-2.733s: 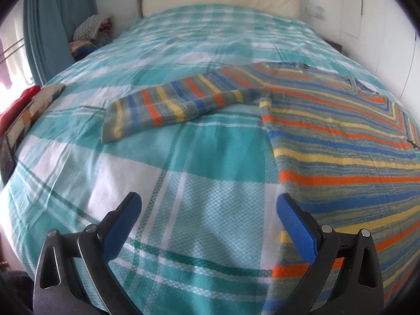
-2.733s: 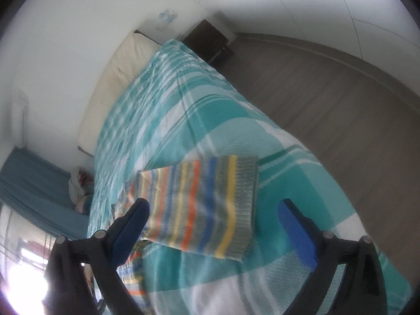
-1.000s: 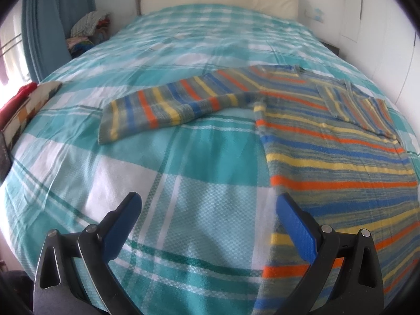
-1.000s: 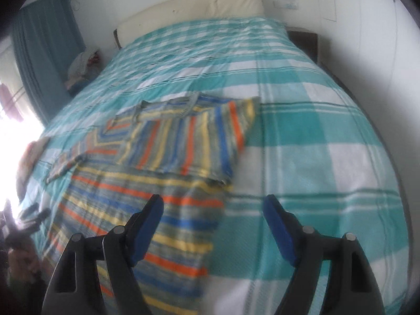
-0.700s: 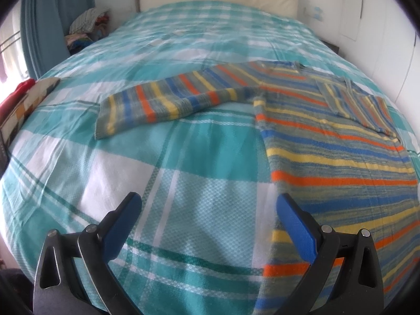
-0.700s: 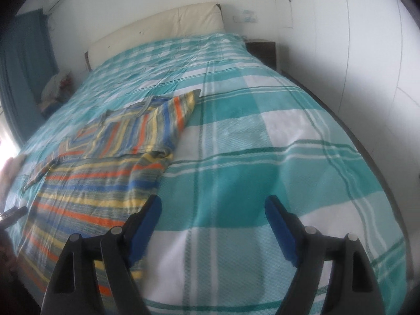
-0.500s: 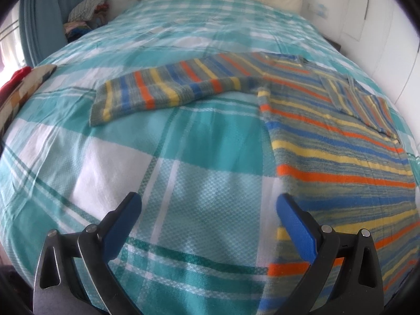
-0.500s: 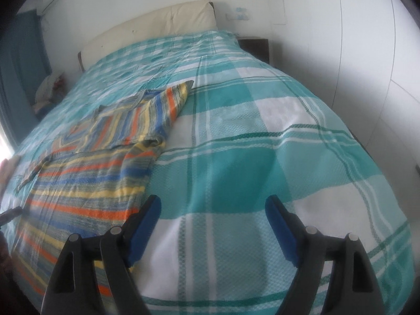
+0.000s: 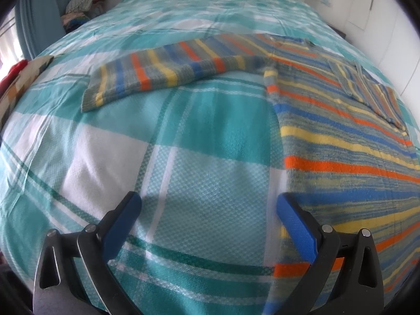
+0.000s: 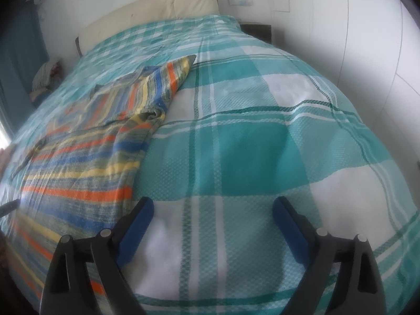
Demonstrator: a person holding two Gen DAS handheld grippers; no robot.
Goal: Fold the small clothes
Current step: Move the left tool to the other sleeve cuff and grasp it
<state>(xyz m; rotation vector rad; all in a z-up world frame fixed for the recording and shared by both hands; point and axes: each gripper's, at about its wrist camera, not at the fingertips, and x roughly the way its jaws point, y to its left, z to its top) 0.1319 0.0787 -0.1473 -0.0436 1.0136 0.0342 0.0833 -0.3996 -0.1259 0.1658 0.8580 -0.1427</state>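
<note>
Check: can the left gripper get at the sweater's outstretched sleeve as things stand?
Probably yes. The left gripper has its jaws open and empty, and only bare bedspread lies between it and the outstretched sleeve; nothing rests on the sleeve.

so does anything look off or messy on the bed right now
Only the striped sweater: one sleeve is folded in over the body, bunched at its fold, while the other sleeve lies stretched out across the bedspread.
</note>
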